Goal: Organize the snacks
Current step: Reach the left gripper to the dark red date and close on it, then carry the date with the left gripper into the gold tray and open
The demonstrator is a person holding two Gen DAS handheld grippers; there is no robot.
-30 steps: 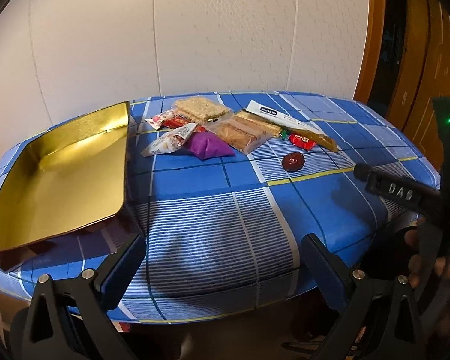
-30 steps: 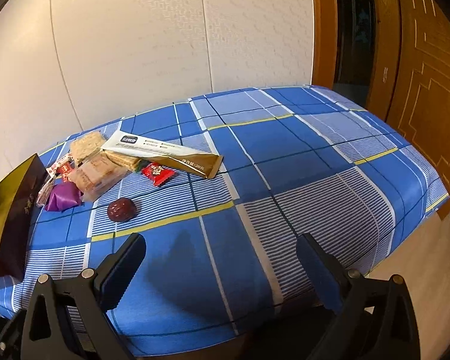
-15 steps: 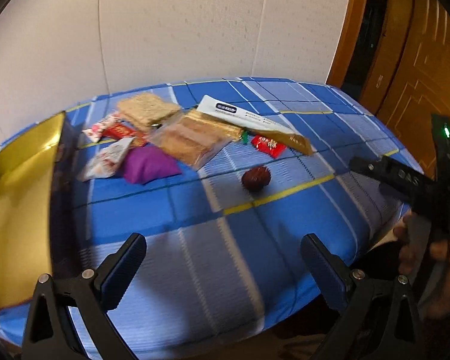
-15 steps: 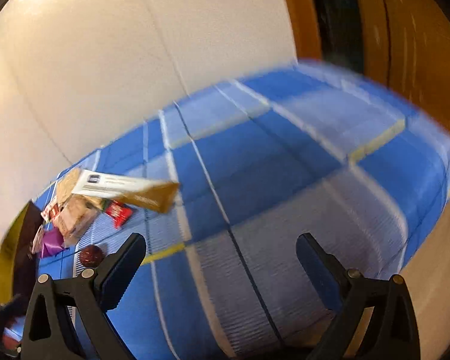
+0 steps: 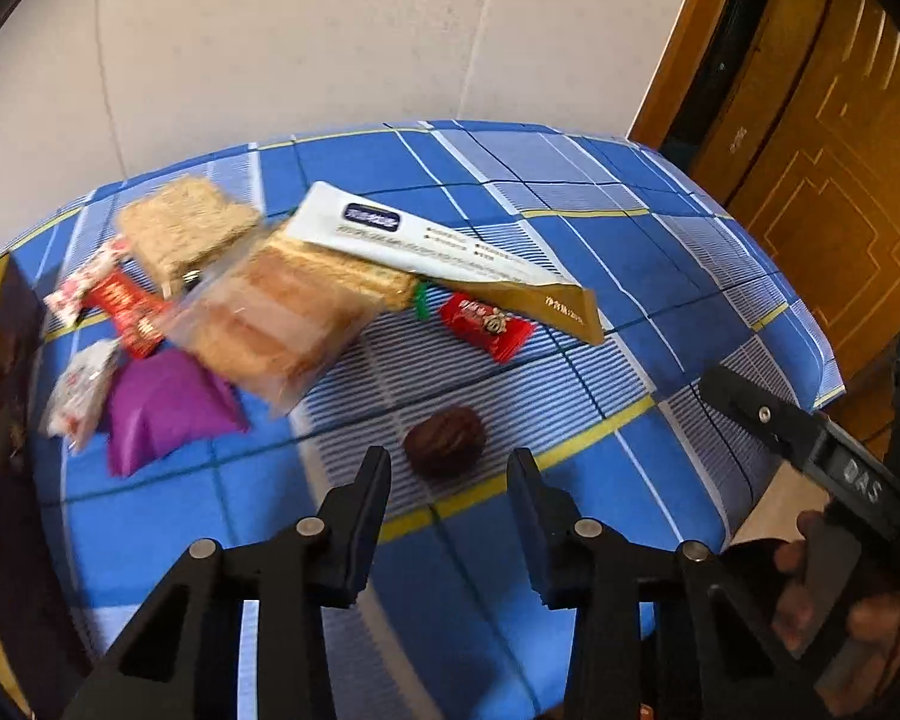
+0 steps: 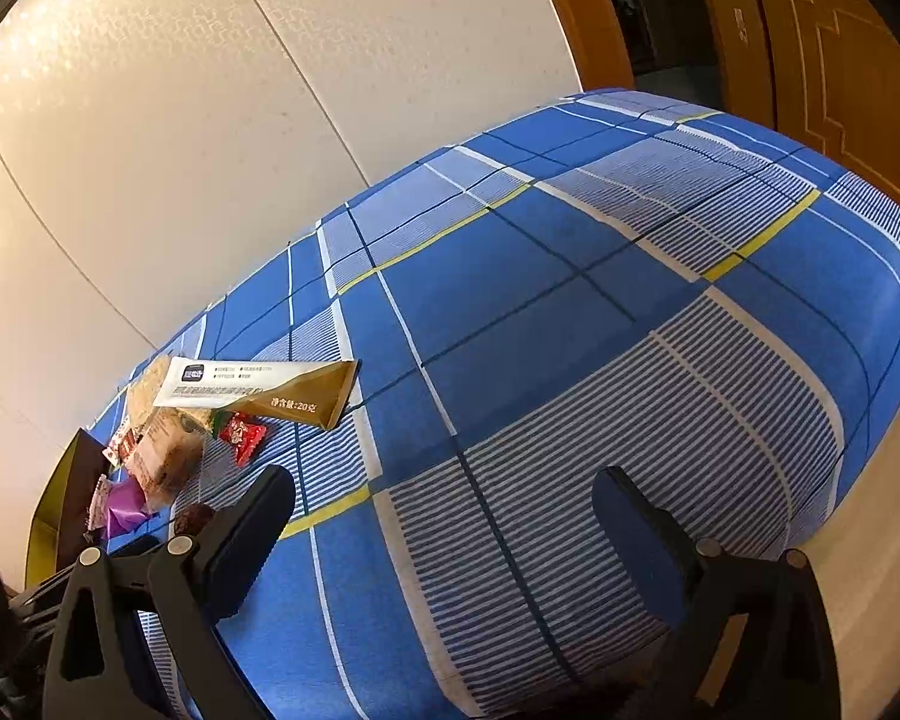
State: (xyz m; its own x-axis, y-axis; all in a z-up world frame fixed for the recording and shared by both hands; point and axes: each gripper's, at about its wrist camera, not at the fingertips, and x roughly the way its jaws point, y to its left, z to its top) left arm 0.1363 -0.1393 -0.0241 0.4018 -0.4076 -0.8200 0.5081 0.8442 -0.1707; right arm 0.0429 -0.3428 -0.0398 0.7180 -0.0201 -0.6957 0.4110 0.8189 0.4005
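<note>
A dark red, wrinkled round snack lies on the blue checked tablecloth. My left gripper points down at it. Its jaws are closing and the snack sits just past the fingertips, in line with the gap; the pads do not touch it. Behind it lie a red candy, a long white-and-gold packet, a clear cracker pack and a purple pouch. My right gripper hangs open over bare cloth, holding nothing. The round snack shows beside its left finger.
A gold tray with dark outer walls stands at the table's left end. A square cracker and small red-and-white wrappers lie near it. A hand holds the other gripper at the right. Wooden doors stand behind the table's right end.
My left gripper has moved right and forward up to the round snack, and its jaws have narrowed a lot. The right view has rolled and swung right, then steadied.
</note>
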